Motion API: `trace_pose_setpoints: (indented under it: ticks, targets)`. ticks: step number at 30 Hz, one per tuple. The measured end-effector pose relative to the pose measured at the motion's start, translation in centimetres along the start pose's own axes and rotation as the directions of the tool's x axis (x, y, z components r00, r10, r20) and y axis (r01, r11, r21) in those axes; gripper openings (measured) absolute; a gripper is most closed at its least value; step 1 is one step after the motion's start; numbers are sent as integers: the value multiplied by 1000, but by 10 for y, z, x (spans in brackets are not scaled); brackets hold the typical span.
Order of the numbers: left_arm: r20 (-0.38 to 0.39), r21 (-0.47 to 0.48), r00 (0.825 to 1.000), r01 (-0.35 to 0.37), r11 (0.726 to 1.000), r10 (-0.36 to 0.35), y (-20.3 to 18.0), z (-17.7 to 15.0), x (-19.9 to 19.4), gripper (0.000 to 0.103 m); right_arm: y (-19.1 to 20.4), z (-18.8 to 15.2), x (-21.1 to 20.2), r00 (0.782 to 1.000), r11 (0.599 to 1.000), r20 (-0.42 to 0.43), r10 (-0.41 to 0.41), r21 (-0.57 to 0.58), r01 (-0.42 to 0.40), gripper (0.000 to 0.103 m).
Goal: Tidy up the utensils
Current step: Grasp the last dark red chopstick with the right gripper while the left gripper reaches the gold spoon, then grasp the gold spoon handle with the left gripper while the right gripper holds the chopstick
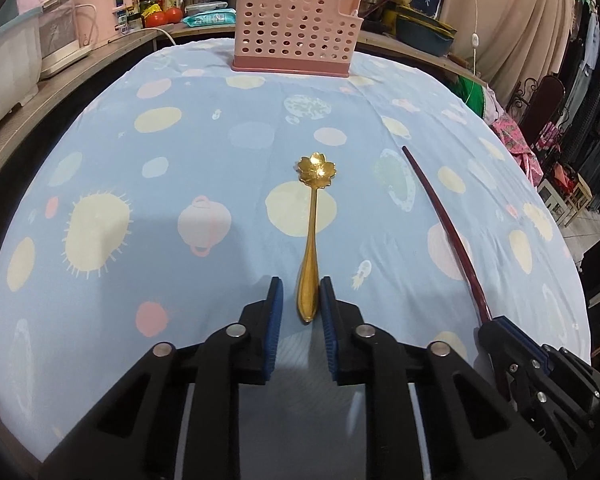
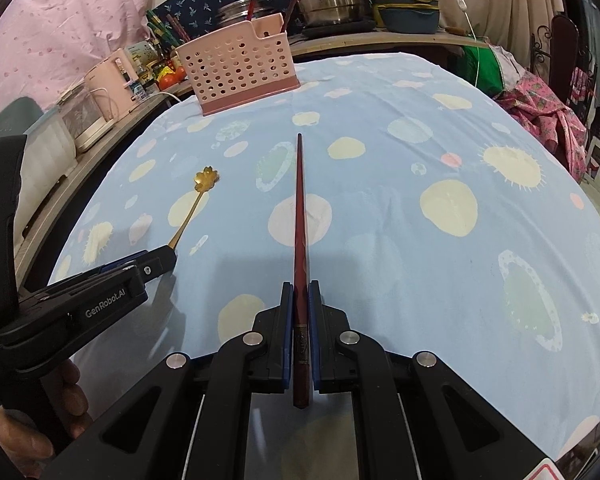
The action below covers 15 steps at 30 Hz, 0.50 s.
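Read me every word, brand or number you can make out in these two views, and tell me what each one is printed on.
"GenRobot.AI": white lettering on the side of the black left gripper, right wrist view.
Too small or blurred to read: white print at that gripper's handle edge; labels on the bottles and jars on the counter; wording on the teal wipes packet; engraving on the dark red chopstick.

We see a gold flower-bowled spoon [image 1: 309, 236] lying mid-frame, a dark red chopstick [image 2: 300, 240] pointing up-frame, and a pink perforated holder [image 1: 296, 24] standing upright at top centre.
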<state>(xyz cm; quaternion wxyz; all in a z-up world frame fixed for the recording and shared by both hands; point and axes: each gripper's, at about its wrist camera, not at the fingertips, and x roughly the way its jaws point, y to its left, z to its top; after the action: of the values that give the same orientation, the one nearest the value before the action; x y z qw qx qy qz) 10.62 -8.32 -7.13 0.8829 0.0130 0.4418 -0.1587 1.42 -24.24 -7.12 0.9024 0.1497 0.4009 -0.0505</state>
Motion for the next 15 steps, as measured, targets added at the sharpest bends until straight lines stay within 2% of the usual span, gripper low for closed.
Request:
trace_pose_setpoints:
  ticks: [2, 15]
  targets:
    - [-2, 11, 1000, -7, 1000, 8, -3, 1, 2, 11, -3, -1, -1, 1000, 1000, 0, 1, 10, -1, 7]
    - [-17, 30, 999, -44, 999, 44, -8, 1, -1, 10, -13, 3, -6, 1000, 998, 13, 19, 58, -20, 7]
